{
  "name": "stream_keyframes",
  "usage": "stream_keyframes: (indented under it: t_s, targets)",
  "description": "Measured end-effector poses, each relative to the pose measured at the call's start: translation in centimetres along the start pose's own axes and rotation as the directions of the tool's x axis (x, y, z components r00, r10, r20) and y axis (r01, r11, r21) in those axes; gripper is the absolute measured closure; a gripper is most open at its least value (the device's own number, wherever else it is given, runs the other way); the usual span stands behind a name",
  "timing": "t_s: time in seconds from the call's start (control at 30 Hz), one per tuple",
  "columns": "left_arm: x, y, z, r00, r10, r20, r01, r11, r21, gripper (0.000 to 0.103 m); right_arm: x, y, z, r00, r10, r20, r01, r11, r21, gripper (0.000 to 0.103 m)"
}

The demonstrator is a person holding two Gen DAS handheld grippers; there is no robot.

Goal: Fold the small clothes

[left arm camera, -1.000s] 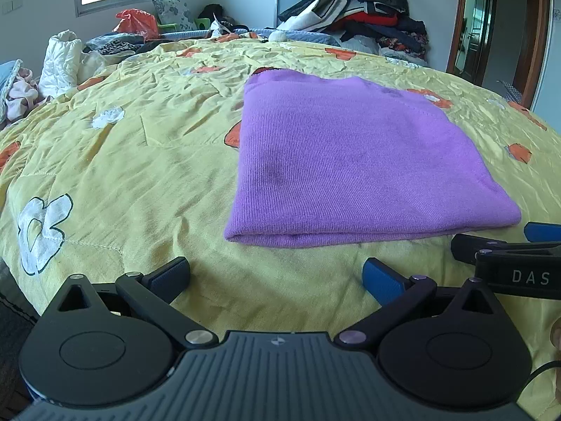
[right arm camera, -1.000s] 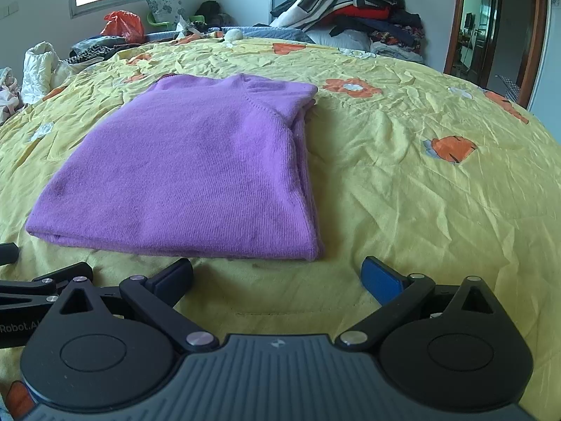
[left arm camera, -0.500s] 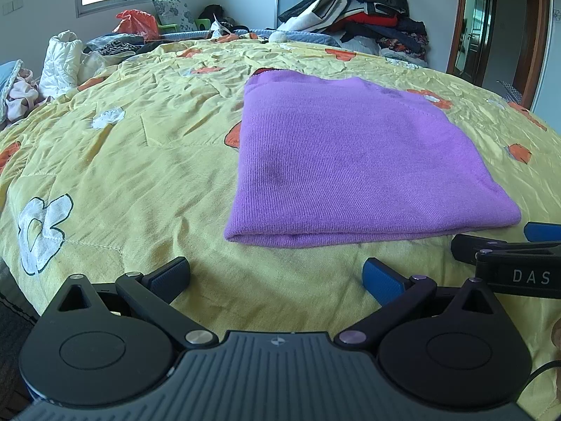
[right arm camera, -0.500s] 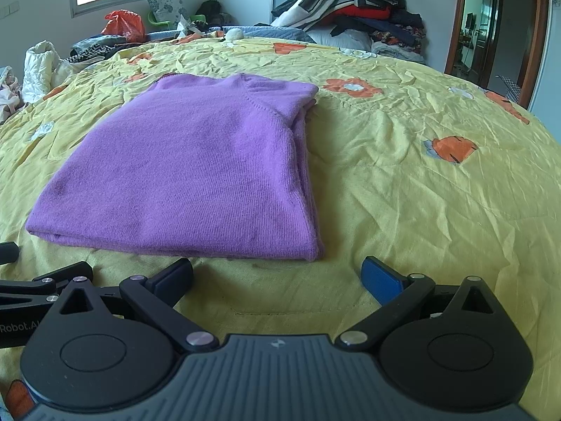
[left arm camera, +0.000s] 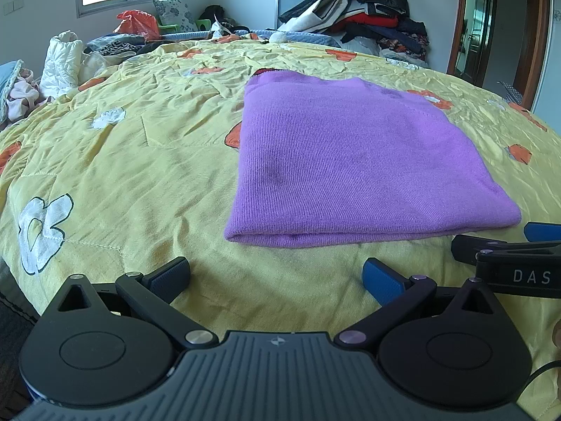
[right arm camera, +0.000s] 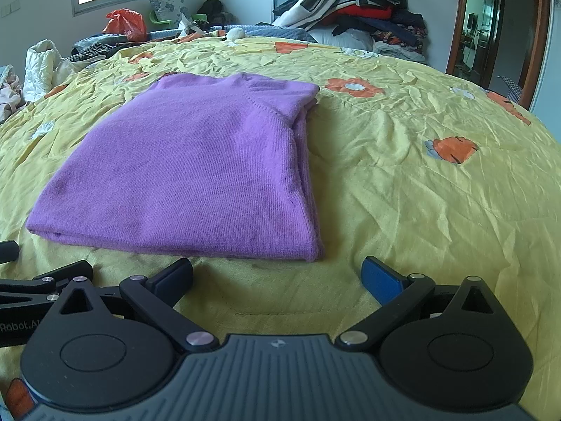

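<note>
A purple knit sweater (left arm camera: 354, 161) lies folded into a flat rectangle on the yellow flowered bedspread (left arm camera: 133, 175). In the right wrist view the same sweater (right arm camera: 196, 172) shows its folded sleeve edge on the right side. My left gripper (left arm camera: 277, 277) hovers open just short of the sweater's near folded edge, nothing between its fingers. My right gripper (right arm camera: 277, 275) is also open and empty, a little short of the sweater's near right corner. The right gripper's fingers (left arm camera: 505, 249) show at the right edge of the left wrist view.
A heap of dark and red clothes (left arm camera: 364, 17) is piled at the far side of the bed. White padded clothing (left arm camera: 63, 63) and other garments lie at the far left. A doorway (left arm camera: 477, 24) opens at the right. The bed's near left edge (left arm camera: 14, 280) drops off.
</note>
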State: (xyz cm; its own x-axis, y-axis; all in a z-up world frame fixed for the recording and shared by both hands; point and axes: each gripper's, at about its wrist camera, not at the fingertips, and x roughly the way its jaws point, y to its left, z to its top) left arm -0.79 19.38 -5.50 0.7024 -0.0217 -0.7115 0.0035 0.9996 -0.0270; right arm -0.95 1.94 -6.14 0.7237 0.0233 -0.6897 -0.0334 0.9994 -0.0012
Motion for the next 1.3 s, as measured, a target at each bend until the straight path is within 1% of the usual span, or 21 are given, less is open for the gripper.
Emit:
stream_keyframes:
  t_s: [1.3]
  targets:
    - [-0.01,-0.05,-0.05,1.0,0.0,0.001,0.0,1.0,0.0,0.0,0.06,-0.17,0.09,1.0,0.008,-0.003,-0.009,1.0,-0.009,0.0]
